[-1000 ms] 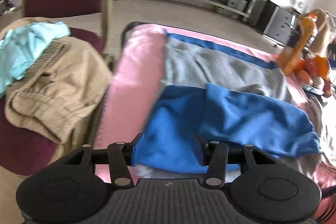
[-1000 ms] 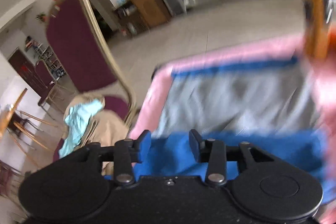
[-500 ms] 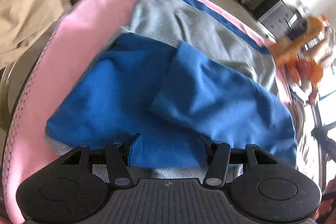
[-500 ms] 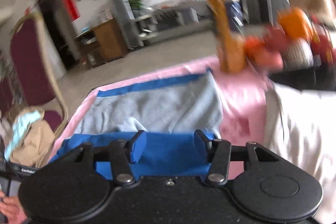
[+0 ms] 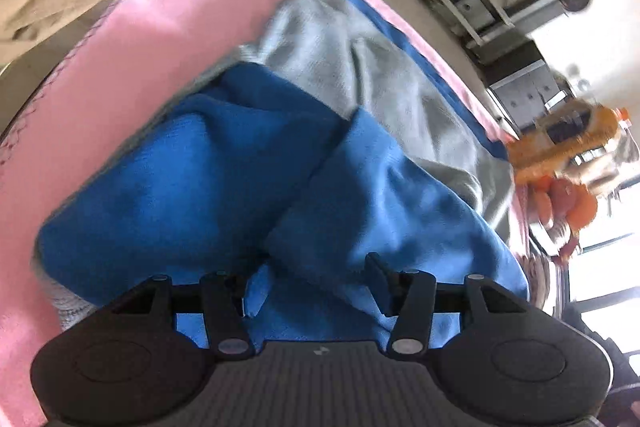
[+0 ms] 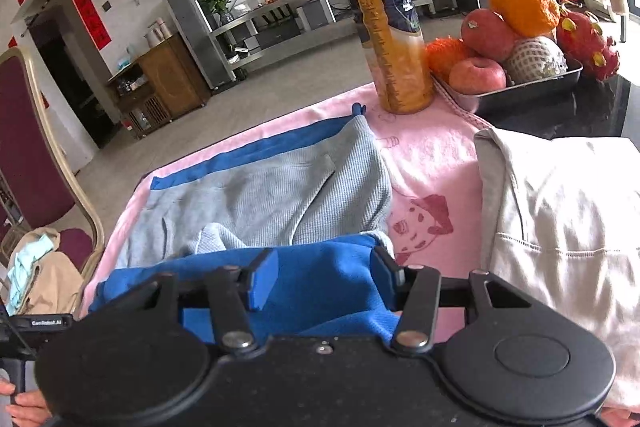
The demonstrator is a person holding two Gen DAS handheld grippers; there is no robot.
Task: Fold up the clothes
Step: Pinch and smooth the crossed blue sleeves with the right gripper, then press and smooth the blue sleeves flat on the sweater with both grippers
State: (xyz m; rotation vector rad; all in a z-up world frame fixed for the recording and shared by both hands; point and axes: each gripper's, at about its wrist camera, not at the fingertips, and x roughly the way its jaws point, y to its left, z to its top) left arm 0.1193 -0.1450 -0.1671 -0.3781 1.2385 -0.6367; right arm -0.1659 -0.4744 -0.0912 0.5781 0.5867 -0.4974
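Note:
A blue and grey garment lies on a pink blanket [image 6: 432, 163]. Its blue part [image 5: 200, 183] is folded over the grey part [image 5: 352, 59]; a blue sleeve fold [image 5: 384, 195] lies on top. In the right wrist view the grey part [image 6: 280, 195] is behind the blue part [image 6: 320, 275]. My left gripper [image 5: 312, 283] is open, low over the blue sleeve fold near the garment's near edge. My right gripper [image 6: 324, 275] is open over the blue cloth's right end. Neither holds cloth.
A folded white garment [image 6: 560, 219] lies at the right. An orange juice bottle [image 6: 384, 19] and a fruit tray [image 6: 520, 87] stand at the back right. A maroon chair [image 6: 28, 155] with beige clothes [image 6: 44, 279] is at the left.
Both grippers have swung right along the garment's near edge and lowered toward it. The left view has tilted and closed in on the blue fold. Both stay open.

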